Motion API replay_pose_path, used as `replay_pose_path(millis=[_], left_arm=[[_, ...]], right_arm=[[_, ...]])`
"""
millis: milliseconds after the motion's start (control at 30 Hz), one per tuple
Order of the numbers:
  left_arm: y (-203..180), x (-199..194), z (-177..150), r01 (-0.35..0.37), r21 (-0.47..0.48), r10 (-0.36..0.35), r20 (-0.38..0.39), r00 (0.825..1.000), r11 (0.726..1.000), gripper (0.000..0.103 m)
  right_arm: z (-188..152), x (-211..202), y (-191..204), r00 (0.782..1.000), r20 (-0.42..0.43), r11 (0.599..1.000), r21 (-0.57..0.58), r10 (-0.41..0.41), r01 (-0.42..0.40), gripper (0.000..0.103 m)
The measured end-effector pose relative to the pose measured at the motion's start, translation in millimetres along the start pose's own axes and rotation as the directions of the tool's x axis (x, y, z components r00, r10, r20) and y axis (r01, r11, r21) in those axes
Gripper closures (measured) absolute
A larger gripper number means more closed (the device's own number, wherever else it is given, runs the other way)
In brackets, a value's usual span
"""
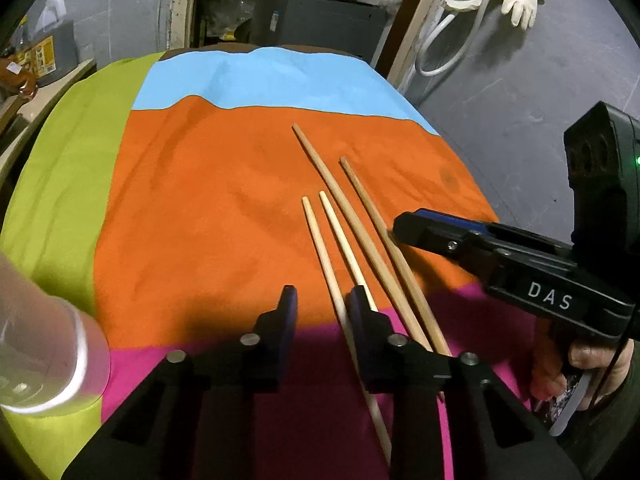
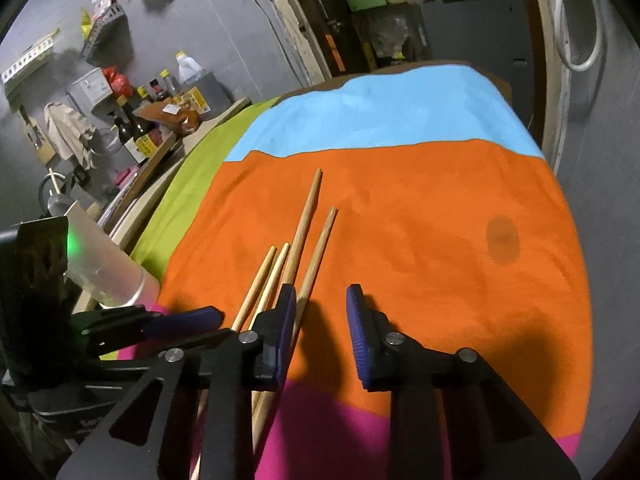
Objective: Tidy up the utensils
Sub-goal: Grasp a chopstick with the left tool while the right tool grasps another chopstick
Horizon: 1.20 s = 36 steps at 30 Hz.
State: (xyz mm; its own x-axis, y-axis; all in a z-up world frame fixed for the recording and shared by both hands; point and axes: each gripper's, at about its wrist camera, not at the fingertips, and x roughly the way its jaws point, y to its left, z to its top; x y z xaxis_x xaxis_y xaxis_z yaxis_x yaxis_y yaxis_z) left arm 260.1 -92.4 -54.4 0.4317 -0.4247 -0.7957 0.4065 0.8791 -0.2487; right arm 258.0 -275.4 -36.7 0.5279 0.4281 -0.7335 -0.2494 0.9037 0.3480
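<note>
Left wrist view: I see four chopsticks lying side by side on the striped cloth, with both grippers low over their near ends.

My left gripper (image 1: 322, 312) has its fingers spread with nothing between them; the pale chopstick (image 1: 324, 256) runs up through the gap near the right-hand finger, and its pale partner (image 1: 344, 236) disappears behind that finger. Two darker, longer chopsticks (image 1: 352, 216) lie just to their right, reaching further up the orange band of the cloth (image 1: 180, 200). My right gripper (image 2: 321, 312) is also spread and holds nothing; in the right wrist view, the outermost dark chopstick (image 2: 318, 256) passes just inside its left-hand finger. A clear tumbler (image 1: 44, 344) stands at the cloth's left edge, well apart from the chopsticks.
</note>
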Motion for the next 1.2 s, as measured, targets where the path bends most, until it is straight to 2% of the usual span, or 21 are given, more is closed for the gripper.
replay_pose_path(millis=[133,300,500,567,667,733,900,967,1067,1133,1200], left_arm=[[-1.3,4.6,4.0,0.001,-0.009,-0.001,-0.017,1.0,1.0,0.089],[-2.8,7.0,9.2,-0.011,-0.02,0.011,-0.044,0.999,1.0,0.089],[-6.6,9.6,13.6,-0.024,-0.018,0.023,-0.059,0.998,1.0,0.09],[-6.9,10.0,13.3,-0.03,-0.021,0.028,-0.063,0.998,0.999,0.094],[-5.6,9.8,12.3,-0.032,-0.033,0.029,-0.068,0.997,0.999,0.097],[-4.4,7.9,11.1,-0.034,-0.043,0.03,-0.079,0.996,0.998,0.098],[-0.6,0.4,4.3,-0.028,-0.072,0.022,-0.092,0.996,0.997,0.101],[1.1,-4.4,-0.1,-0.033,-0.085,0.027,-0.077,0.997,0.996,0.101],[-6.9,-15.2,-9.1,-0.082,-0.031,0.081,-0.026,0.996,0.996,0.101],[-11.7,-25.6,-16.6,-0.109,-0.011,0.109,0.024,0.994,0.994,0.101],[-12.4,-40.2,-25.1,-0.098,-0.013,0.099,0.09,0.991,0.995,0.101]], right_arm=[[4.4,8.2,-0.5,1.0,-0.026,1.0,0.026,0.011,-0.01,0.083],[9.7,19.5,3.9,0.998,-0.061,0.999,0.032,-0.002,0.004,0.084],[15.0,28.2,15.1,0.991,-0.107,0.997,-0.015,-0.076,0.075,0.083],[16.6,29.9,15.8,0.989,-0.124,0.997,-0.018,-0.083,0.081,0.083],[18.6,29.0,7.6,0.988,-0.146,0.998,0.032,-0.048,0.053,0.087],[18.2,28.1,-0.4,0.986,-0.166,0.995,0.094,-0.005,0.02,0.095],[11.7,21.9,-4.7,0.985,-0.169,0.984,0.179,0.041,-0.01,0.097],[7.2,18.0,-6.4,0.985,-0.16,0.976,0.216,0.068,-0.033,0.097],[-2.1,7.2,-9.9,0.988,-0.115,0.959,0.276,0.099,-0.064,0.098],[-8.3,-3.1,-10.7,0.99,-0.068,0.948,0.303,0.123,-0.097,0.098],[-15.5,-14.2,-8.2,0.991,-0.013,0.944,0.307,0.136,-0.126,0.098]])
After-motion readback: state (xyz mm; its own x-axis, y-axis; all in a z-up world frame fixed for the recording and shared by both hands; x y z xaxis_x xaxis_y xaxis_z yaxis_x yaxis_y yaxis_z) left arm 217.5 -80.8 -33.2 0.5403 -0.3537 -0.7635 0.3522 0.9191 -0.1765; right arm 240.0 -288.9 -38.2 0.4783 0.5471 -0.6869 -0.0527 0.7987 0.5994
